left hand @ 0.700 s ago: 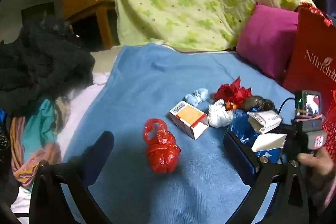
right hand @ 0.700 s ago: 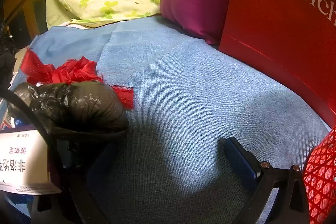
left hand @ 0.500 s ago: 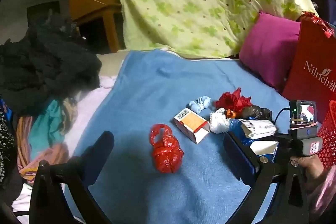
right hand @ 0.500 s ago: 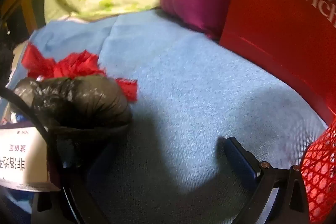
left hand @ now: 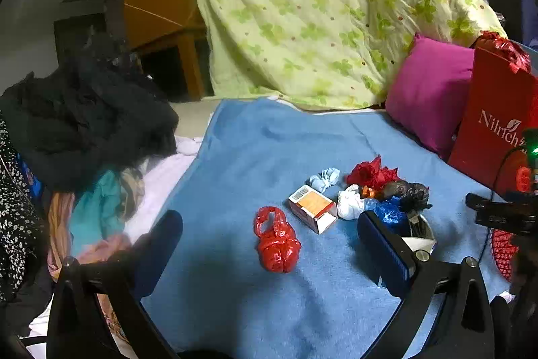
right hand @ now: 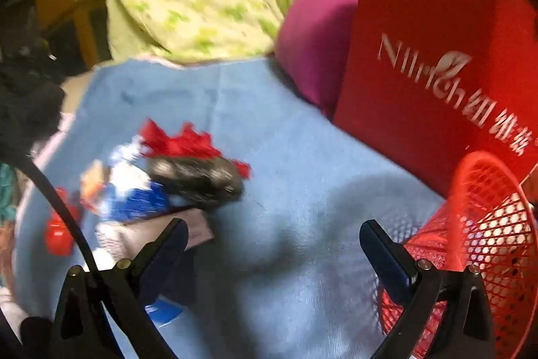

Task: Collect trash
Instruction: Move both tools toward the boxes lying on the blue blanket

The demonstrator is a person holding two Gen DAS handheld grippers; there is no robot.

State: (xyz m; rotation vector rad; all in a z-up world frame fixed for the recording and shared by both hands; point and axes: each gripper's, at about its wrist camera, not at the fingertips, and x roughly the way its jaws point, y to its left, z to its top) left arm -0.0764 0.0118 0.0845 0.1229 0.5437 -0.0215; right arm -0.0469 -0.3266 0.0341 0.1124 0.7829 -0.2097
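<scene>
Both views have pulled back from the bed since a moment ago; the right one, now blurred, has swung to show a red mesh plastic basket (right hand: 484, 224) at its right edge, so collecting seems about to start. Left to right: a dark clothes heap (left hand: 84, 123) borders the blue blanket (left hand: 269, 140); a knotted red plastic bag (left hand: 277, 241) lies apart; an orange-and-white carton (left hand: 312, 212) touches the cluster of wrappers and a black plastic bag (left hand: 410, 194); a red paper gift bag (left hand: 494, 123) walls the right. Left claw (left hand: 269, 248) and right claw (right hand: 272, 244) gape wide, holding nothing. Bare blanket lies between pile and basket.
</scene>
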